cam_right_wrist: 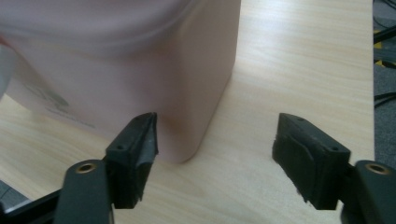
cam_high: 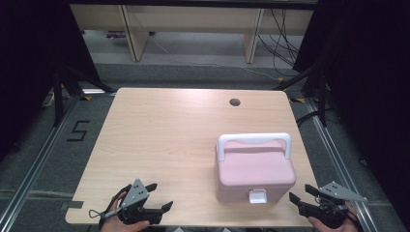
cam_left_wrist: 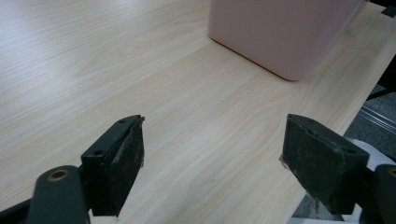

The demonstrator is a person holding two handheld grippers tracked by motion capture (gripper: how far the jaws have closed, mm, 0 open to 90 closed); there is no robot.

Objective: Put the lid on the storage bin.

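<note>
Two grippers sit low at the near edge of a pale wooden table [cam_high: 159, 130], one in each of the person's hands, and both stand spread with nothing between their jaws. In the high view the left gripper [cam_high: 161, 197] lies over the near left part of the tabletop, its grey three-cornered plate on top and its black jaws pointing toward the right; the left gripper view looks along those wide-apart jaws at bare wood, with the corner of a pink box [cam_left_wrist: 285, 32] farther ahead and well apart from the pads. The right gripper [cam_high: 303, 193] is held at the near right corner of the table, its jaws aimed left toward the pink box [cam_high: 255, 170]. In the right gripper view [cam_right_wrist: 215, 140] the box's rounded lower corner stands just ahead of the jaws, very near one pad; whether that pad touches the wall I cannot tell, and the other pad is over open wood. The box itself rests upright on the right half of the table, nearer the front edge than the back, lid down, with a white handle [cam_high: 254, 140] folded across the top toward the far side and a white latch [cam_high: 256, 196] on the front wall facing the person. A small round hole [cam_high: 235, 102] marks the table's far edge.
</note>
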